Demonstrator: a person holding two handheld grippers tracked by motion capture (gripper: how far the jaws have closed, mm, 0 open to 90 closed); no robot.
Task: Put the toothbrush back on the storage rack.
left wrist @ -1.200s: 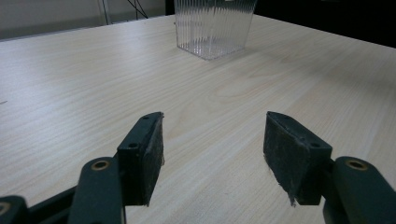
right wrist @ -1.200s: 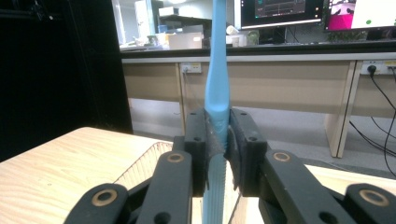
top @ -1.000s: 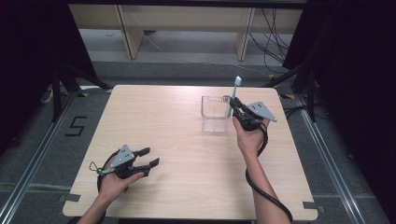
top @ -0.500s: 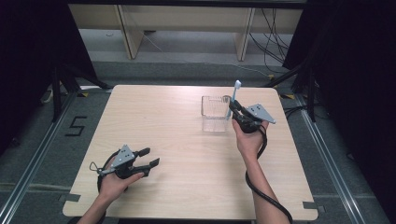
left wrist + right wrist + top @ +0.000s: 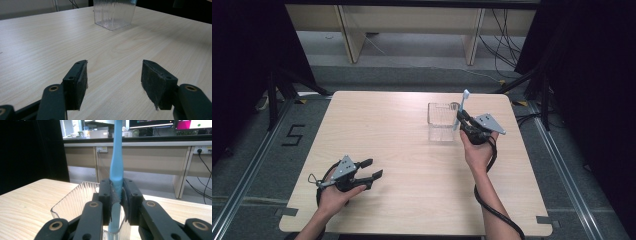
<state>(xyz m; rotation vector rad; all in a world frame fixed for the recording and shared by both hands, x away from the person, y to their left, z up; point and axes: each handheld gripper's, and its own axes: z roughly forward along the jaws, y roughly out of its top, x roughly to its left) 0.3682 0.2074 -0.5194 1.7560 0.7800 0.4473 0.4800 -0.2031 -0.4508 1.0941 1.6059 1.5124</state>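
Observation:
A light blue toothbrush stands upright, and my right gripper is shut on its handle. Its lower end hangs inside a clear ribbed plastic cup at the table's far right. My left gripper rests near the front left of the table, open with nothing between its pads; the cup stands far ahead of it.
The light wooden table carries nothing else besides the cup. A cable trails from the right gripper past the front edge. Behind the table are wooden shelf legs and dark curtains on both sides.

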